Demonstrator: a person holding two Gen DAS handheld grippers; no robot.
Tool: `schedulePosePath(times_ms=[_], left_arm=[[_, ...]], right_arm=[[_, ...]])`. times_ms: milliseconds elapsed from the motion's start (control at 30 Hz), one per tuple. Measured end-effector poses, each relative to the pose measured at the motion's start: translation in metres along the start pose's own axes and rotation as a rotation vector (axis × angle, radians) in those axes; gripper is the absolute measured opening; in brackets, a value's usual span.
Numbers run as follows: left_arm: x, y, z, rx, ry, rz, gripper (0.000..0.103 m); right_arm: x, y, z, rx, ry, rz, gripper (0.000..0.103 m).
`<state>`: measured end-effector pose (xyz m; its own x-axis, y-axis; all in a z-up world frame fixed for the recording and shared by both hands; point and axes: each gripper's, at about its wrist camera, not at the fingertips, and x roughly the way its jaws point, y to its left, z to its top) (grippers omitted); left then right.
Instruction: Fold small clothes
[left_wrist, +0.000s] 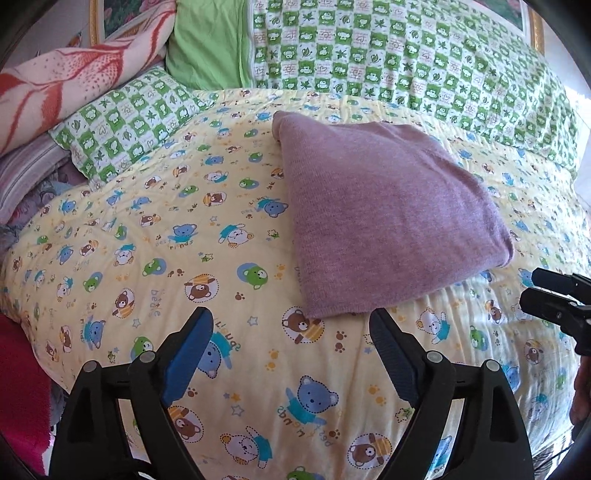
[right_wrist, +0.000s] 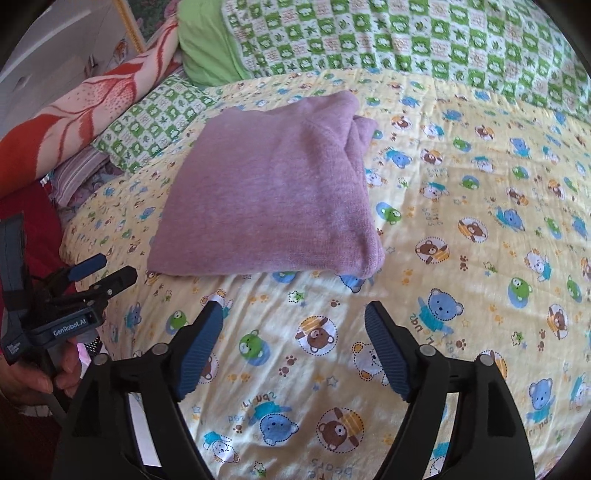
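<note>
Both tools (left_wrist: 291, 325) (right_wrist: 293, 317) gape empty near folded purple garment (left_wrist: 384, 214), pillows (left_wrist: 122, 125) beyond.

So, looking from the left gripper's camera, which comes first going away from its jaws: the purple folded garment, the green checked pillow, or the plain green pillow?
From the left gripper, in the left wrist view:
1. Purple folded garment, just ahead, slightly to the right, lying on the bear-print sheet.
2. Green checked pillow, farther off, to the left.
3. Plain green pillow, at the far back, top left.

The folded sweater (left_wrist: 384, 218) lies on the quilt (left_wrist: 192, 258). Behind the quilt lies a checked blanket (left_wrist: 406, 55); pillows (left_wrist: 122, 122) are stacked at its left.
</note>
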<state>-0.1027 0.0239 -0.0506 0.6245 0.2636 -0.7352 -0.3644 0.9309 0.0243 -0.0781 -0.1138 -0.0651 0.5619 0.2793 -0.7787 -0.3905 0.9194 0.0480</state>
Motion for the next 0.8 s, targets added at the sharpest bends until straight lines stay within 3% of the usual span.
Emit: schedulePosePath(times_ms=[400, 600, 800], left_arm=[[-0.014, -0.009, 0.008, 0.093, -0.029, 0.028, 0.092], [-0.015, 0.001, 0.014, 0.050, -0.047, 0.008, 0.097], [0.002, 0.011, 0.016, 0.000, -0.027, 0.003, 0.097]], right_arm=[[-0.017, 0.024, 0.007, -0.121, -0.076, -0.035, 0.091], [-0.019, 0.029, 0.012, -0.132, -0.110, -0.040, 0.098], [-0.005, 0.029, 0.010, -0.122, -0.074, -0.042, 0.099]])
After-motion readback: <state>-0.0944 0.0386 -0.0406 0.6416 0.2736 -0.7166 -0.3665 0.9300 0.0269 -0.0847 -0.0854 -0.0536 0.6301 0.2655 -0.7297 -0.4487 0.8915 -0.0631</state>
